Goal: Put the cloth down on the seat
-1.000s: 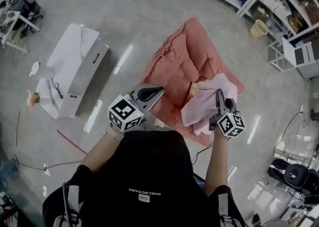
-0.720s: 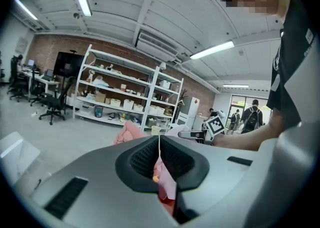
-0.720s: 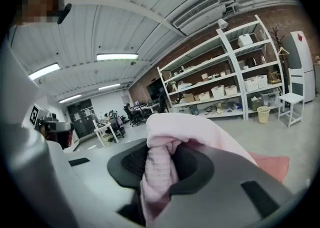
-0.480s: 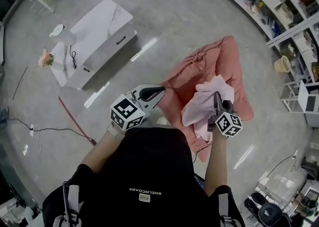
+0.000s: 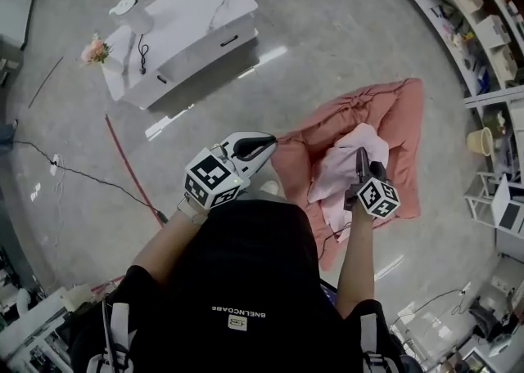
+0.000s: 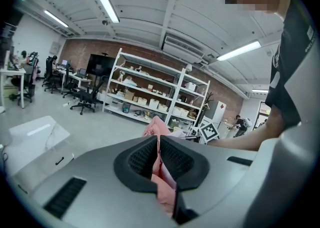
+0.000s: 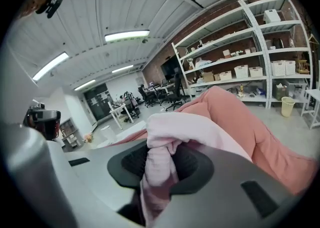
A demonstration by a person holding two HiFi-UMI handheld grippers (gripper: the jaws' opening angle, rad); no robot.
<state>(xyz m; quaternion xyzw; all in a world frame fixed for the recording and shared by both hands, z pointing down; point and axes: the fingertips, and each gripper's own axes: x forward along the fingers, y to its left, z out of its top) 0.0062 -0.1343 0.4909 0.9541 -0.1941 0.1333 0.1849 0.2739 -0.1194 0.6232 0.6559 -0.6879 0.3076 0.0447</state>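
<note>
A light pink cloth (image 5: 344, 168) hangs bunched from my right gripper (image 5: 359, 155), which is shut on it; in the right gripper view the cloth (image 7: 186, 128) fills the jaws of that gripper (image 7: 159, 164). Under it on the floor, a large salmon cloth (image 5: 391, 118) lies spread over a low bulky shape. What it covers is hidden. My left gripper (image 5: 267, 144) is shut on that cloth's stretched near-left edge. In the left gripper view a salmon fold (image 6: 156, 128) runs between the jaws of this gripper (image 6: 157, 159).
A white low table (image 5: 192, 24) stands at the upper left with a flower bunch (image 5: 96, 50) beside it. A red rod (image 5: 131, 171) and cables lie on the grey floor. Shelving (image 5: 483, 20) and a beige bin (image 5: 479, 141) line the right side.
The head view has swung round: the white table slid from the left to the top and the salmon cloth from the centre to the right. Both grippers keep their grips and sit slightly lower.
</note>
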